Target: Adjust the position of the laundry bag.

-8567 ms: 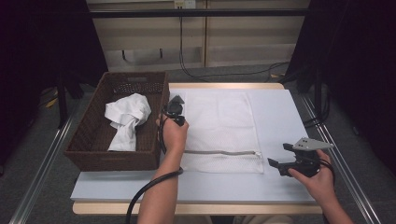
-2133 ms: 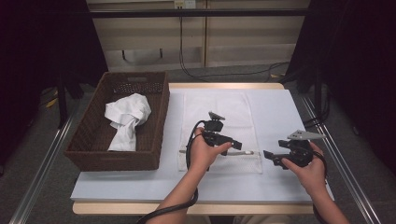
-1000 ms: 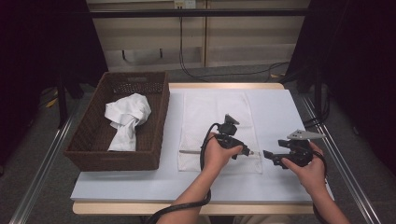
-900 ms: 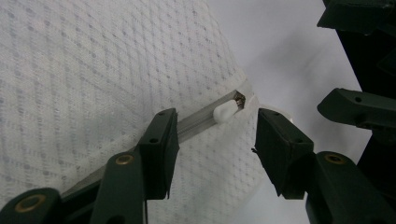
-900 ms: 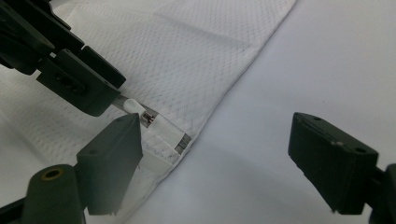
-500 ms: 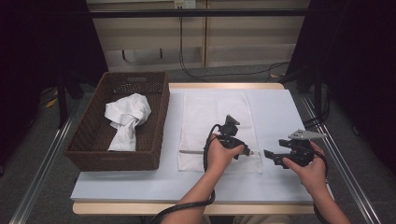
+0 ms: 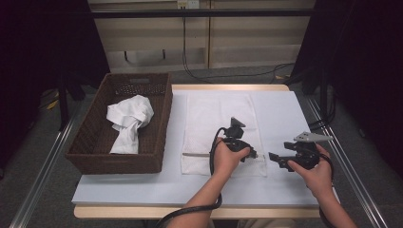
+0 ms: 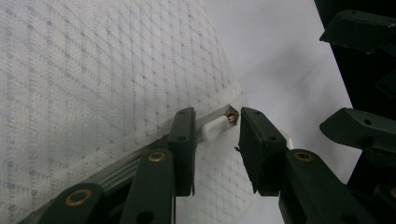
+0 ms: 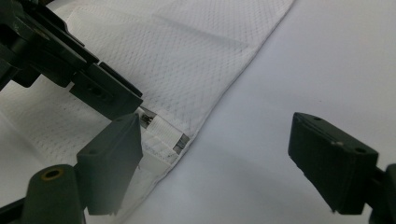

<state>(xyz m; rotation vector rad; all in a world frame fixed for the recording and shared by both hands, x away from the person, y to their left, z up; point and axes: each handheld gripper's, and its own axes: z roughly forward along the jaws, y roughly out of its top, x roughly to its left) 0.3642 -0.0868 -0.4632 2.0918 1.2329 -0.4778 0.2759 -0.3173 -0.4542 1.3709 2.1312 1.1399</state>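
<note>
On the white table [image 7: 142, 190], a mesh laundry bag [image 7: 218, 118] lies flat beside the brown wicker basket [image 7: 161, 118], which holds a crumpled white cloth [image 7: 127, 121]. Left gripper [image 8: 215, 133] has just been closing, its jaws straddling the white zipper pull [image 8: 214, 128] at the bag's corner, not yet pinching. Right gripper [image 9: 215, 154] hangs wide open nearby, holding nothing.
</note>
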